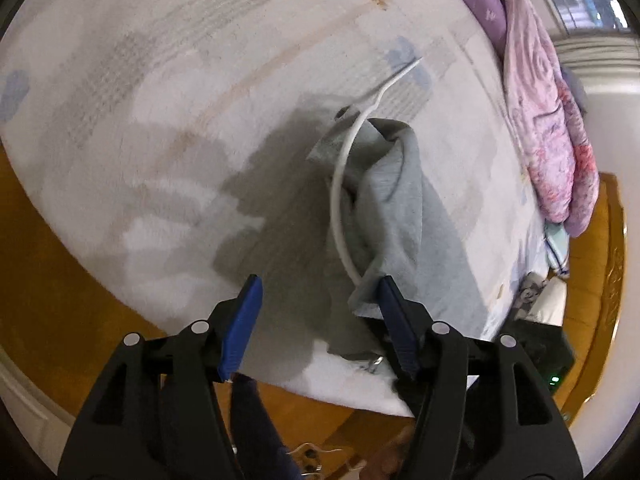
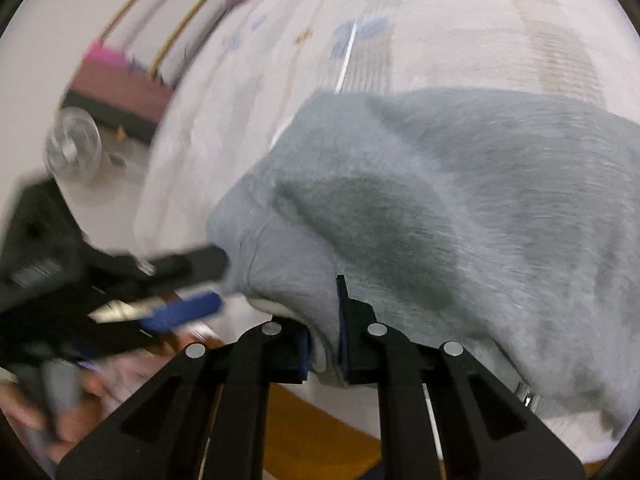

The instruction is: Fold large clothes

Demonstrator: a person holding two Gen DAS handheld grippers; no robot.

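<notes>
A grey garment (image 1: 384, 208) with a white drawcord (image 1: 340, 184) hangs bunched above the pale bed sheet (image 1: 160, 100). My left gripper (image 1: 320, 300) is open; the cloth's lower edge touches its right blue pad (image 1: 394, 316), not pinched. In the right wrist view the same grey garment (image 2: 460, 208) fills the middle and right. My right gripper (image 2: 324, 344) is shut on a fold of it near the bed's front edge. The left gripper (image 2: 184, 308) shows blurred at the left of that view, open.
A pink and purple quilt (image 1: 552, 112) is piled along the bed's right side. A wooden bed frame (image 1: 60, 300) borders the mattress. A small fan (image 2: 74, 148) and a dark low stand (image 2: 116, 100) sit on the floor at left. A black device (image 1: 536, 348) lies by the bed corner.
</notes>
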